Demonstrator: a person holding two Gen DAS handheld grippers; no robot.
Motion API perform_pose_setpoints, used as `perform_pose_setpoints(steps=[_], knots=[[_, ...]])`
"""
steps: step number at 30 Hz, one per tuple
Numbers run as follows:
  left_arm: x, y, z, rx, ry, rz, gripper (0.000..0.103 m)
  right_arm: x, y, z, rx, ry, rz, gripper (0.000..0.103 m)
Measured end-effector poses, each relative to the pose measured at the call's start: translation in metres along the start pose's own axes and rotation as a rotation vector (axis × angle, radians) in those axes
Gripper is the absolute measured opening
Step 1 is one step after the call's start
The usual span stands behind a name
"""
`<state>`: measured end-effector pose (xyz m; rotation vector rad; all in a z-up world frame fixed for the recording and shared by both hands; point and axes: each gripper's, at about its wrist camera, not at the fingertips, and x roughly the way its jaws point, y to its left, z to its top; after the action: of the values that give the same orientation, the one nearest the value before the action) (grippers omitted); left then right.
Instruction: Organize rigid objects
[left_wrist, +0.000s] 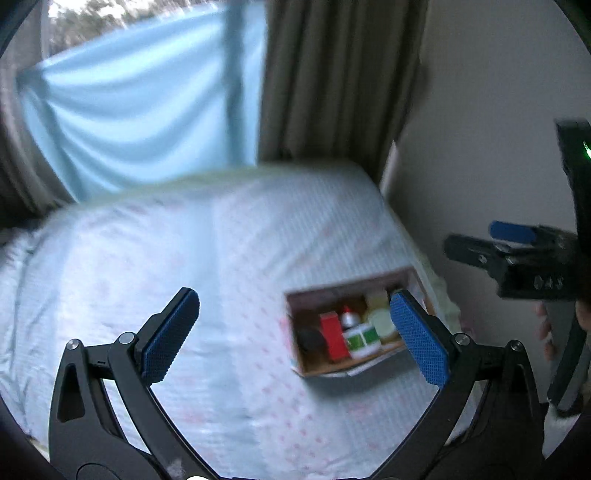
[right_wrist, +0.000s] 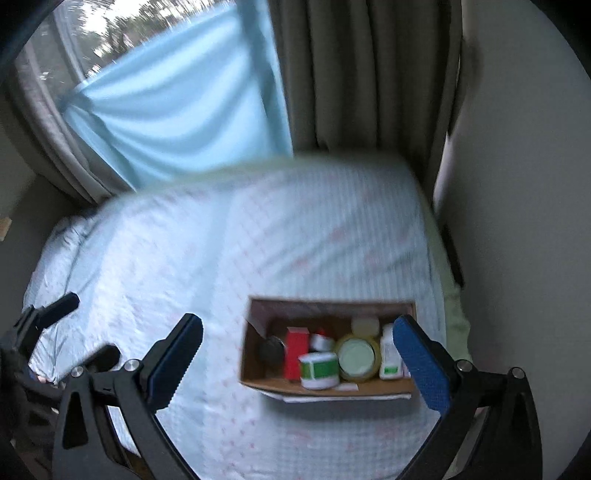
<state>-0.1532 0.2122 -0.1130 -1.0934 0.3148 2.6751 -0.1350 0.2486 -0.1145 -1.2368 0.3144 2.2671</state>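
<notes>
Both my tools hang above the bed, each spread wide with nothing between the blue pads: my left gripper (left_wrist: 295, 338) and my right gripper (right_wrist: 297, 360). The open brown cardboard box (right_wrist: 258, 317) sits on the pale checked bedsheet (right_wrist: 229, 258), near the wall-side edge. Inside it stand a red rectangular carton (right_wrist: 296, 352), a white bottle with a green label (right_wrist: 318, 370), a round pale-lidded tub (right_wrist: 357, 357) and another white bottle (right_wrist: 390, 356), packed close together.

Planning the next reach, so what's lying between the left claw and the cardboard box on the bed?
Nothing: in the left wrist view only bare patterned bedsheet separates the open left claw from the open brown cardboard box.
</notes>
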Motion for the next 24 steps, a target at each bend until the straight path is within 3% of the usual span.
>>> perform_pose_setpoints(steps=[4, 10, 15, 24], knots=[[-0.083, 0.03, -0.007, -0.013, -0.183, 0.041, 0.103, -0.067, 0.044, -0.013, -0.031, -0.175, -0.008, 0.103], [-0.157, 0.047, -0.033, 0.004, -0.336, 0.14, 0.103, -0.132, 0.087, -0.047, -0.035, -0.367, -0.045, 0.103], [-0.181, 0.055, -0.055, -0.007, -0.389, 0.172, 0.103, -0.149, 0.105, -0.069, -0.033, -0.435, -0.081, 0.103], [-0.192, 0.063, -0.071, -0.046, -0.429, 0.18, 0.103, -0.161, 0.113, -0.072, -0.026, -0.474, -0.118, 0.103]])
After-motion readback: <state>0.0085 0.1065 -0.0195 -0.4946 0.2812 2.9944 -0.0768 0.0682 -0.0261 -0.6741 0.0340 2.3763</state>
